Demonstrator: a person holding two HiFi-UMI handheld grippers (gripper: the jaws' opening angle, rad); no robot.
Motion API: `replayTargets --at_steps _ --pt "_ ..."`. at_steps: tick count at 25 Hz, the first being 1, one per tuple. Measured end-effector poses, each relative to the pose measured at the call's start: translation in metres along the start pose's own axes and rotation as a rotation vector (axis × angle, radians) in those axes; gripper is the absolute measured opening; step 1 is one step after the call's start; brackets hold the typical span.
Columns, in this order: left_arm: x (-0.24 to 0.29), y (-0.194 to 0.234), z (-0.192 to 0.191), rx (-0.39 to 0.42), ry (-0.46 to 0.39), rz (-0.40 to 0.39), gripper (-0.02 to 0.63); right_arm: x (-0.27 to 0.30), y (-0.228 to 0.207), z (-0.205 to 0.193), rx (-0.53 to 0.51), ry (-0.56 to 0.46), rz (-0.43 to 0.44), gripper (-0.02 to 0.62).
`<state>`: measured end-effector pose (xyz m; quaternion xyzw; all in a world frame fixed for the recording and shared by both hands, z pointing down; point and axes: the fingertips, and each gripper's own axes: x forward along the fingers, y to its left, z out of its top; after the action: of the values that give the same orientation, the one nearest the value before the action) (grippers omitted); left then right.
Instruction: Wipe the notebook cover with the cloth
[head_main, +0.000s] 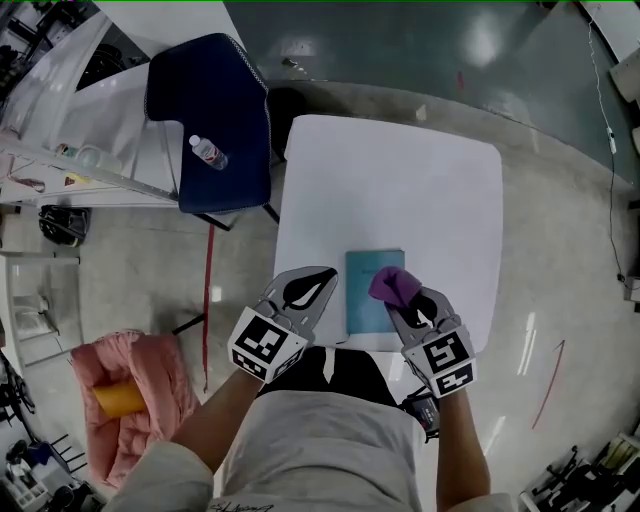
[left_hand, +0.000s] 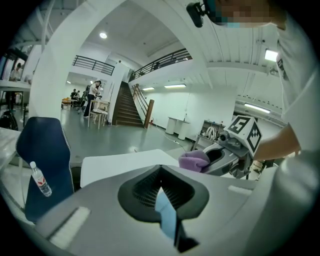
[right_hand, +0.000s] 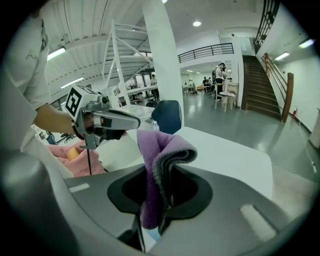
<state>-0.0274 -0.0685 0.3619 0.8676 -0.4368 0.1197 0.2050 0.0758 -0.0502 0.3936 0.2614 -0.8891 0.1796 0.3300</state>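
A white square table (head_main: 400, 180) is observed on a grey polished floor. A teal rectangular notebook (head_main: 362, 295) is recorded lying flat at the middle of the table's near edge, with its long sides running away from the person. A purple folded microfibre cloth (head_main: 388, 285) is clamped between the jaws of the right gripper (head_main: 403, 303). In the right gripper view the jaws are seen closed on the cloth, with a fold standing up above them and the rest hanging below. From the head view the cloth is placed over the right side of the notebook cover, toward its far right corner. Contact between cloth and cover cannot be confirmed. The left gripper (head_main: 328, 274) is held over the table near the near edge, with its tips just beside the notebook's left side. Its jaws are brought together at the tips and nothing is held between them. A strip of the teal cover is seen through the gap behind the tips in the left gripper view. Whether the tips touch the notebook cannot be determined. A dark blue padded chair (head_main: 215, 120) is noted by the table's far left corner, with a clear plastic water bottle (head_main: 209, 152) lying on it. A pink quilted bundle (head_main: 150, 380) with a yellow cylinder (head_main: 118, 399) on it is noted on the floor off the near left corner.
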Motion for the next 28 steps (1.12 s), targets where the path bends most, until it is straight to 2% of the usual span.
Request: replayTargets --at_steps 6,14,24,28 --pt "0.004 0.0 -0.012 -0.015 0.01 0.008 0.0 0.012 -0.002 -0.008 -0.027 0.032 0.018 0.109" --pt "0.012 0.016 -0.04 -0.048 0.034 0.025 0.0 0.047 -0.007 -0.026 -0.128 0.103 0.027 0.109" --pt "0.018 0.038 -0.061 -0.043 0.05 0.048 0.0 0.084 -0.013 -0.04 -0.218 0.167 0.044 0.109" --pt "0.02 0.042 -0.072 -0.049 0.053 0.047 0.0 0.098 -0.018 -0.051 -0.293 0.223 0.032 0.109"
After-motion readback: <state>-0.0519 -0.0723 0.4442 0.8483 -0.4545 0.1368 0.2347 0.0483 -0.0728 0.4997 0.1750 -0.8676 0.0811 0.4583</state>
